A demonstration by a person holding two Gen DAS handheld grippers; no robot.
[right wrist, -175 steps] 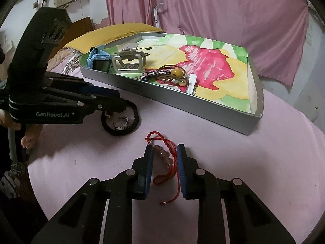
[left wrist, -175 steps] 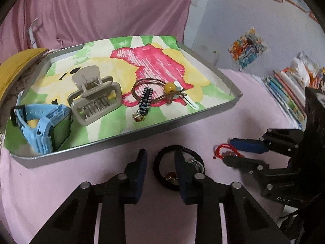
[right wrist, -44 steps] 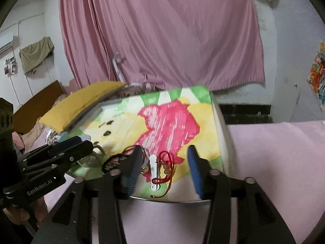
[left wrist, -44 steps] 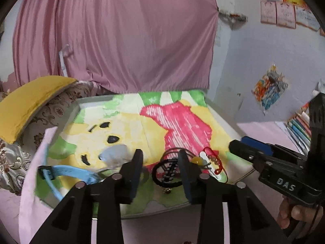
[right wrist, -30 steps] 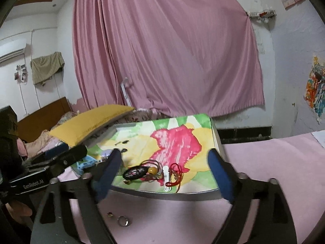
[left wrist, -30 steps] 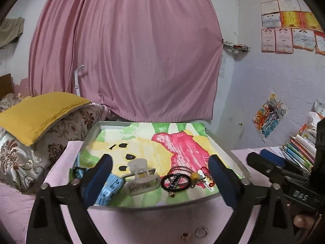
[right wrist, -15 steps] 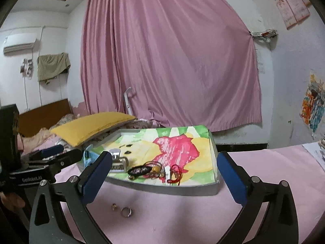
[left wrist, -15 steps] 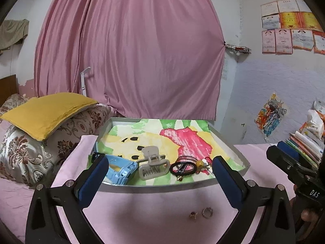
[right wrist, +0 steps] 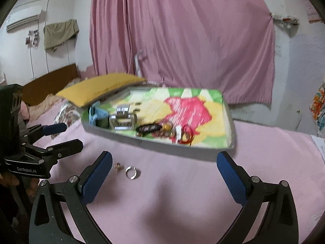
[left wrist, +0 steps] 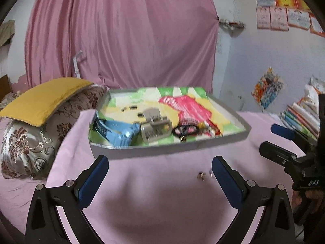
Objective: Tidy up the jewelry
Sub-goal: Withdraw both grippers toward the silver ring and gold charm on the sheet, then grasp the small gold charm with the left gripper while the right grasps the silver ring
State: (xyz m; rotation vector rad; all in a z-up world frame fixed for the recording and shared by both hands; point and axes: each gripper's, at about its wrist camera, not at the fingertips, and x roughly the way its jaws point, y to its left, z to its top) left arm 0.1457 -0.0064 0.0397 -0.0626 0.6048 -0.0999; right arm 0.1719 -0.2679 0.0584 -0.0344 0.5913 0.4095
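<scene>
A grey tray (left wrist: pixel 168 149) (right wrist: pixel 113 135) lined with a colourful drawing holds a blue watch (left wrist: pixel 115 129) (right wrist: pixel 94 113), a beige hair claw (left wrist: pixel 155 129) (right wrist: pixel 122 121), a black hair tie (left wrist: pixel 185 130) (right wrist: pixel 149 128) and a red bead bracelet (right wrist: pixel 185 136). On the pink cloth in front of it lie a silver ring (right wrist: pixel 130 172) (left wrist: pixel 210 174) and a small gold piece (right wrist: pixel 117 166) (left wrist: pixel 201 175). My left gripper (left wrist: pixel 160 180) stands open and empty, short of the tray. My right gripper (right wrist: pixel 163 175) is open wide too, with the ring and gold piece just inside its left finger.
A yellow cushion (left wrist: pixel 43 98) on a brown patterned pillow (left wrist: pixel 30 142) lies left of the tray. Stacked books (left wrist: pixel 300 118) sit at the right. A pink curtain (left wrist: pixel 121 32) hangs behind. The pink cloth (right wrist: pixel 182 193) stretches in front.
Both grippers, shut on the hair tie and the bracelet 1.5 s ago, have opened and pulled back from the tray, dipping slightly. The tie and bracelet now lie in the tray.
</scene>
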